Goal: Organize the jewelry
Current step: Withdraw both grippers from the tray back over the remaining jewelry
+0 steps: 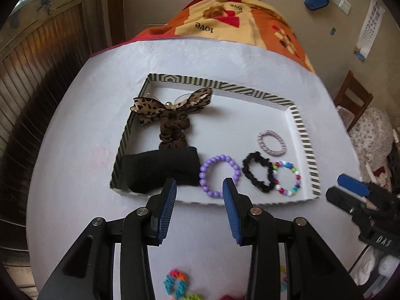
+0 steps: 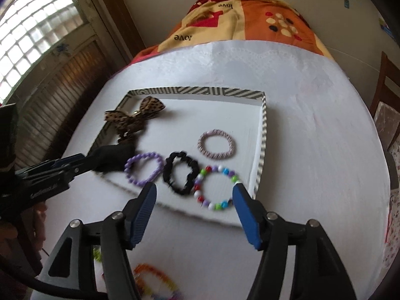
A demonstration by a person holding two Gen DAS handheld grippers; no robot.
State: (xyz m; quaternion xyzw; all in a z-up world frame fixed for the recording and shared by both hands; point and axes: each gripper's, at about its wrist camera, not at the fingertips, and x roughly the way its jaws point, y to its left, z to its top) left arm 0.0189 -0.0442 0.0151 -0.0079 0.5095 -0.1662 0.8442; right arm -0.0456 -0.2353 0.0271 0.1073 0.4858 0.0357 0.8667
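A shallow striped-rim tray (image 1: 303, 135) (image 2: 263, 130) lies on the white table. In it lie a leopard bow scrunchie (image 1: 172, 110) (image 2: 135, 117), a black band (image 1: 160, 168), a purple bead bracelet (image 1: 218, 175) (image 2: 143, 168), a black scrunchie (image 1: 258, 173) (image 2: 181, 172), a multicolour bead bracelet (image 1: 287, 181) (image 2: 217, 188) and a pink twisted ring (image 1: 272, 143) (image 2: 217, 144). My left gripper (image 1: 200, 187) is open and empty just before the tray's near edge. My right gripper (image 2: 195, 193) is open and empty over the near edge.
Loose colourful bracelets (image 1: 175, 283) (image 2: 155, 281) lie on the table in front of the tray. A patterned blanket (image 1: 237, 17) covers the far end. A wooden chair (image 1: 353, 100) stands right; a shuttered door (image 1: 37, 75) stands left.
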